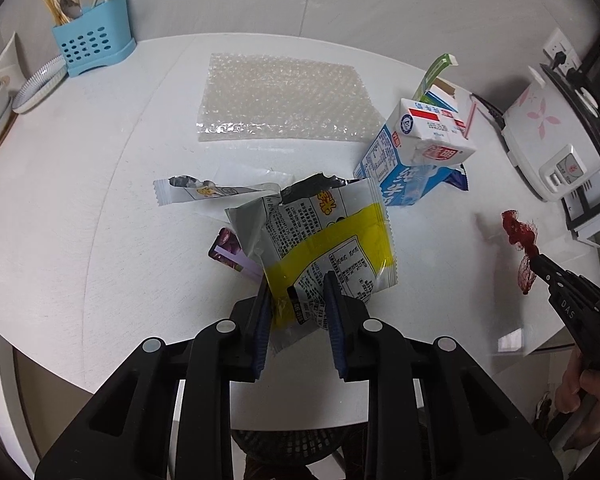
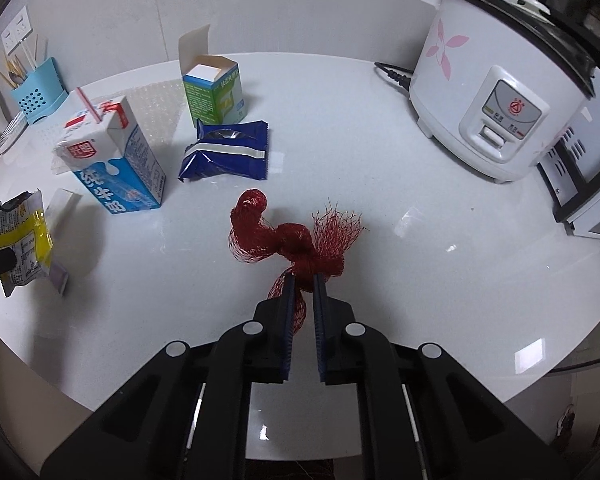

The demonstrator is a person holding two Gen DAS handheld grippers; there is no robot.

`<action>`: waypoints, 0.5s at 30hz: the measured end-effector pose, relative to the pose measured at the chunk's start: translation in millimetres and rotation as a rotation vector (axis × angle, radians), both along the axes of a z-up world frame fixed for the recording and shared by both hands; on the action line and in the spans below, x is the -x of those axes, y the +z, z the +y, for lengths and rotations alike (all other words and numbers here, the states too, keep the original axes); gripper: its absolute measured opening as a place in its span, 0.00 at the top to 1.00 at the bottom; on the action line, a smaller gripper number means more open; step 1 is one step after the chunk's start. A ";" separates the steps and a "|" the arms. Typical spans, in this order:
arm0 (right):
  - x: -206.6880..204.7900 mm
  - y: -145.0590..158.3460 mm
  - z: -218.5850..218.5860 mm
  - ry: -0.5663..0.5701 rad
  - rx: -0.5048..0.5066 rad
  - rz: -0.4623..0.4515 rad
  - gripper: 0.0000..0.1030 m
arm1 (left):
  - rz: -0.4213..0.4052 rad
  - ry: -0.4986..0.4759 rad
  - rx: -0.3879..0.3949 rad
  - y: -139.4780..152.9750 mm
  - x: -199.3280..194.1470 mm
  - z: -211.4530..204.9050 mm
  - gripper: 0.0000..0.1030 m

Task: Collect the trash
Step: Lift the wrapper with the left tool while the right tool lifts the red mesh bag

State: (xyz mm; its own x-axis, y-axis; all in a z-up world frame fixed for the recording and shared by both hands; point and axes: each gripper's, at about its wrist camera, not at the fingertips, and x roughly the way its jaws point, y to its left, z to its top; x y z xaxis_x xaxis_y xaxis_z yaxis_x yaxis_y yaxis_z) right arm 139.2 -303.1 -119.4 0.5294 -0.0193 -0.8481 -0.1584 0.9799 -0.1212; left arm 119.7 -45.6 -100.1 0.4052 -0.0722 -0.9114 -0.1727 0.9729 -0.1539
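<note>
Torn yellow-silver wrapper point(image 1: 328, 252) held off table; crumpled red mesh net point(image 2: 296, 240) likewise lifted

light: bright, even | glare: table point(image 2: 440, 216) | shadows: soft | edges: fisheye-bent, dark

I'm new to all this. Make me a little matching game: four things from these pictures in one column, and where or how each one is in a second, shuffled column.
Things:
1. red mesh netting
2. yellow snack wrapper
3. milk carton
4. bubble wrap

States:
A. lying flat on the table
B. pinched by the left hand-held gripper
C. standing upright with a straw in it
D. pinched by the right hand-held gripper

Pairs: 1-D, 2-B, 3-C, 4-A
</note>
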 end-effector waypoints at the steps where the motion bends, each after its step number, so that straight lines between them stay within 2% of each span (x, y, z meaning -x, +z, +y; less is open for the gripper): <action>1: 4.5 2.5 2.0 -0.004 0.001 -0.005 0.92 | -0.003 -0.008 0.003 1.3 2.8 1.1 0.77; 15: 80.5 25.5 39.6 -0.065 -0.033 -0.067 0.92 | -0.052 -0.132 0.018 21.0 53.1 21.1 0.77</action>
State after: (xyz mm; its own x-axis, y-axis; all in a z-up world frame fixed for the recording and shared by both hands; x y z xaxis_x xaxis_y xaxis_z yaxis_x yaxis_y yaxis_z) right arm 58.7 -263.5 -94.0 0.5835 -0.0283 -0.8116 -0.0867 0.9915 -0.0970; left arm 66.6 -24.5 -79.1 0.4378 -0.1441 -0.8874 -0.0348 0.9836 -0.1769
